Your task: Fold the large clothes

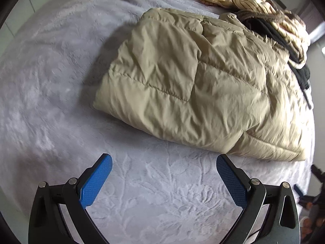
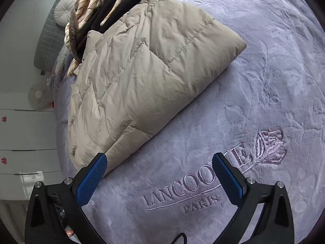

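Your beige puffer jacket (image 1: 195, 85) lies folded into a thick, roughly rectangular bundle on the lavender plush blanket (image 1: 61, 81) that covers the bed. Its quilted shell is crinkled all over, with stitched seams running across the panels, and one panel is laid over the top so that its edge makes a step down the middle of the bundle. In the right wrist view the same jacket (image 2: 142, 71) shows a plump, rounded corner pointing toward the open blanket, and the embroidered "LANCOOME PARIS" lettering with a rose (image 2: 270, 146) sits just beside it on the blanket (image 2: 264, 61).

At the jacket's far end a heap of other clothes touches it: a cream striped garment (image 1: 243, 0) and a black garment (image 1: 270, 32), piled loosely together. No container shows in either view.

Your left gripper (image 1: 163, 167) hovers above bare blanket near the jacket's near edge, jaws spread wide and holding nothing. Your right gripper (image 2: 159, 166) is likewise spread wide and empty, its left blue pad (image 2: 91, 181) overlapping the jacket's lower corner in the view; whether it touches the fabric cannot be told.
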The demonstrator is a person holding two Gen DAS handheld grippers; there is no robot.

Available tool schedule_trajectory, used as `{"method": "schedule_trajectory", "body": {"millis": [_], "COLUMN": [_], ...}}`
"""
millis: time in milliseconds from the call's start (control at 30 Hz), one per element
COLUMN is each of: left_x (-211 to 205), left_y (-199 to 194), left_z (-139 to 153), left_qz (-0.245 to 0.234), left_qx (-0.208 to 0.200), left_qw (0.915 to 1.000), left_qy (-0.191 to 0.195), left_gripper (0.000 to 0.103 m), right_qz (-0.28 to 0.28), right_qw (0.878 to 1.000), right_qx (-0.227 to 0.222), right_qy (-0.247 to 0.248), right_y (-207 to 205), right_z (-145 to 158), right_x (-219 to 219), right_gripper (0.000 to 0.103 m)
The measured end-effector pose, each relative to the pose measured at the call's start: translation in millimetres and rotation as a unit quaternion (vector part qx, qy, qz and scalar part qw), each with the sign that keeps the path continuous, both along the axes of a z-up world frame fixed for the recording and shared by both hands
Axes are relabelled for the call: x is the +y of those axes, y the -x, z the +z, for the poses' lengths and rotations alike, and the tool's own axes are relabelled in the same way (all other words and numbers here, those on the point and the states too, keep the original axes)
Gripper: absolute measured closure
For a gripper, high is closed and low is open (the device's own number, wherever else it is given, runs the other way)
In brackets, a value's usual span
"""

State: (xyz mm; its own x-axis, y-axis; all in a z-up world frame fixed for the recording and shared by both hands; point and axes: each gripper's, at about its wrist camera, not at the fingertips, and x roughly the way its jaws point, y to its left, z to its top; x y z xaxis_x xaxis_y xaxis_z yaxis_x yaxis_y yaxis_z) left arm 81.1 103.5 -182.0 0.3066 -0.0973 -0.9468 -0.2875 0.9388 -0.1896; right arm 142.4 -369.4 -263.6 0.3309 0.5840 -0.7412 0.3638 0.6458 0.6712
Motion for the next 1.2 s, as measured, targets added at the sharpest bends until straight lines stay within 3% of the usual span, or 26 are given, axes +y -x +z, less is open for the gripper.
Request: {"method": "schedule_trajectory", "body": {"millis": [100,200,333,467,700,900,933,967,1000,1033,1100,1200], "left_x": [12.9,31.9,49.7,51.9,50.6,44.2,43.6,42.7,42.4,41.3,40.8,38.5], "left_y": [2.1,1.2,-5.0,-14.5,-38.1,-60.0,-60.3,-60.6,-59.4,-59.8,-59.5,-56.0], "left_z": [-8.4,-24.0,-51.3,-72.0,-78.0,-87.8,-88.1,-87.6,-85.5,-82.9,-76.8,-59.4], "left_qz": [0.018,0.045,0.074,0.079,0.087,0.12,0.127,0.131,0.133,0.128,0.118,0.102], "left_qx": [-0.019,-0.036,-0.039,-0.038,-0.077,-0.077,-0.076,-0.077,-0.079,-0.08,-0.091,-0.111], "left_qw": [0.9975,0.9877,0.9735,0.9671,0.956,0.9545,0.9545,0.9546,0.9559,0.9572,0.9527,0.9529], "left_qy": [0.066,0.145,0.213,0.239,0.269,0.262,0.259,0.256,0.25,0.247,0.265,0.263], "left_gripper": [0.0,0.0,0.0,0.0,0.0,0.0,0.0,0.004,0.021,0.032,0.071,0.085], "right_qz": [-0.02,-0.029,-0.035,-0.039,-0.05,-0.077,-0.084,-0.087,-0.088,-0.086,-0.078,-0.067], "right_qw": [0.999,0.997,0.994,0.99,0.976,0.966,0.964,0.963,0.963,0.963,0.964,0.962], "right_qx": [0.005,0.006,0.007,-0.003,-0.034,-0.043,-0.041,-0.038,-0.036,-0.032,-0.031,-0.038], "right_qy": [-0.043,-0.066,-0.099,-0.138,-0.211,-0.244,-0.249,-0.252,-0.254,-0.254,-0.254,-0.261], "right_y": [-0.8,-5.1,-14.3,-26.1,-54.4,-71.4,-72.2,-72.2,-72.5,-72.5,-72.4,-73.5], "right_z": [-10.2,-19.1,-35.0,-47.6,-67.9,-83.8,-85.4,-86.8,-87.2,-86.8,-82.6,-73.5], "right_x": [-5.2,-9.4,-12.9,-12.7,-7.5,-2.0,-2.0,-1.5,-1.1,-0.4,0.8,0.5], "right_gripper": [0.0,0.0,0.001,0.003,0.005,0.014,0.02,0.028,0.035,0.052,0.068,0.077]}}
